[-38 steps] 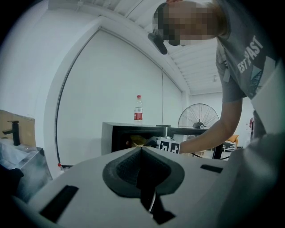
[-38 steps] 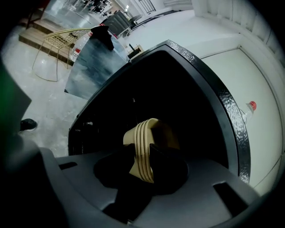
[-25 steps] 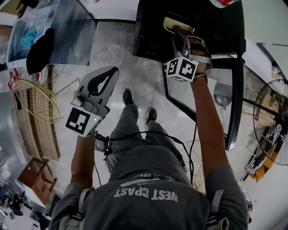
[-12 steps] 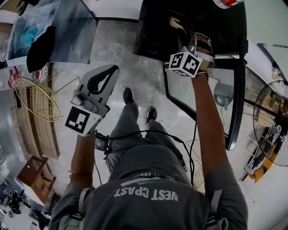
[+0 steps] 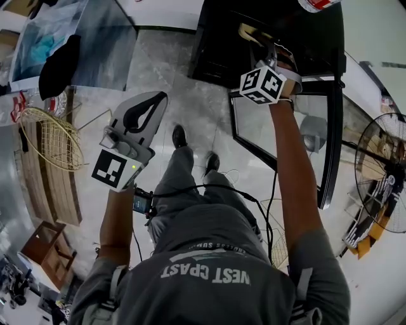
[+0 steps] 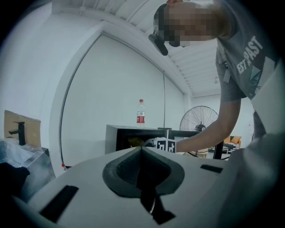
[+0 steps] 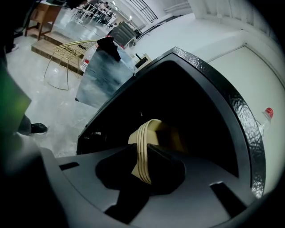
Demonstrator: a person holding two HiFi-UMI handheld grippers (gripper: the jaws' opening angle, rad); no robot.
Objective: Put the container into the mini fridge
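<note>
In mini fridge (image 7: 222, 95), right gripper (image 7: 142, 156) (fingers (image 7: 165, 167) closing) pinches container (image 7: 153, 131).

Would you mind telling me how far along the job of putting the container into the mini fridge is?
Done: the door of the fridge stands open. In hand: the right gripper has the rim of the container between its closing fingers, at the dark fridge opening. Left: set it down inside and let go. The left gripper hangs aside, shut and empty.

container (image 7: 149, 147): far end is lost in the dark of the mini fridge (image 7: 222, 89).
bottle (image 5: 315, 4): is cut off by the top edge (head view).
fan (image 5: 382, 170): is clipped by the right edge.
bottle label (image 6: 140, 118): is too small to be read.
</note>
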